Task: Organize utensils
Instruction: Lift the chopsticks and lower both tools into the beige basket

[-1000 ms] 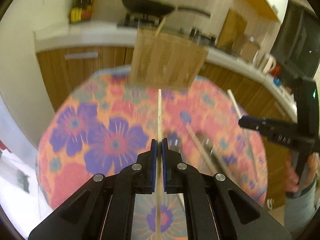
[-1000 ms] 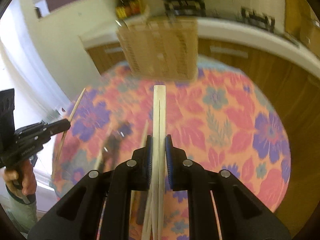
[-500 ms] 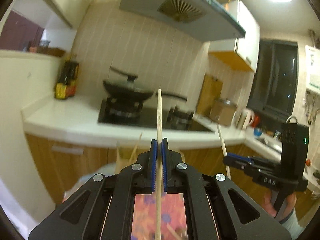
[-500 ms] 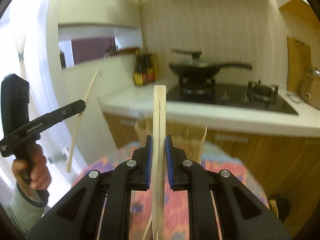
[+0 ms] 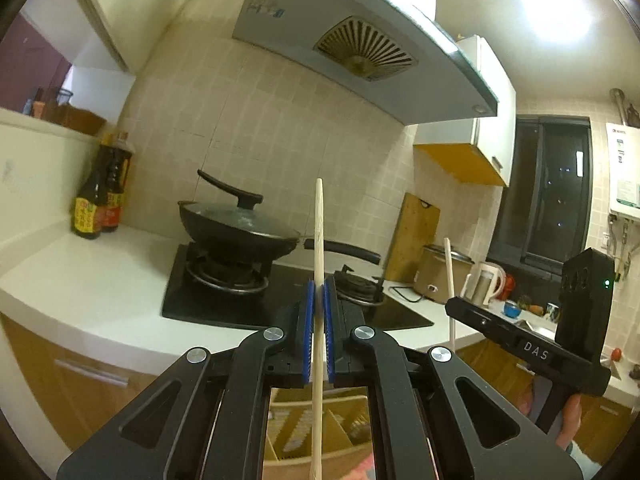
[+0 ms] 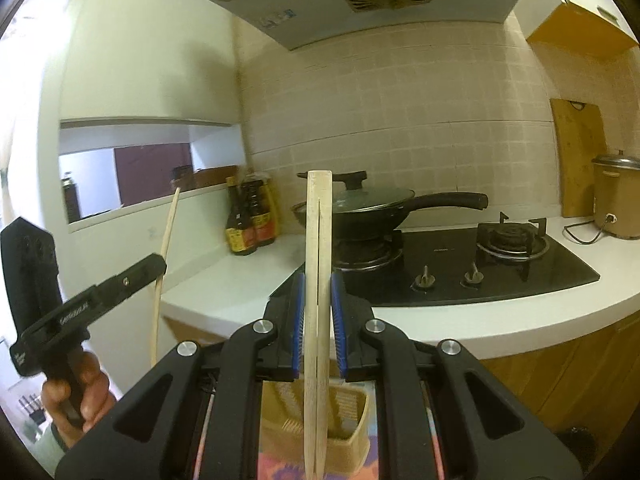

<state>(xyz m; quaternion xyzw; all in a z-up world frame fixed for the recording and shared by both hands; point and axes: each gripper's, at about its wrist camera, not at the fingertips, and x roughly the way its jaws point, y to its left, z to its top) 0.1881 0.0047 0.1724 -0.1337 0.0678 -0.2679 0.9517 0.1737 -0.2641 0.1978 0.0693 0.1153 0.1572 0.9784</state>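
Above the slatted wooden utensil box (image 6: 352, 420), my left gripper (image 5: 318, 312) clamps one pale wooden chopstick (image 5: 319, 236) upright. My right gripper (image 6: 318, 312) pinches a joined pale chopstick pair (image 6: 318, 240).

Chopstick (image 5: 319, 240) in left gripper (image 5: 318, 334)

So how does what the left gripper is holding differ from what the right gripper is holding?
The left gripper is shut on a single chopstick; the right gripper is shut on a pair of chopsticks side by side. The single chopstick looks thin with a rounded tip, while the pair looks wide with squared ends. Both are pale wood, upright, above the wooden holder.
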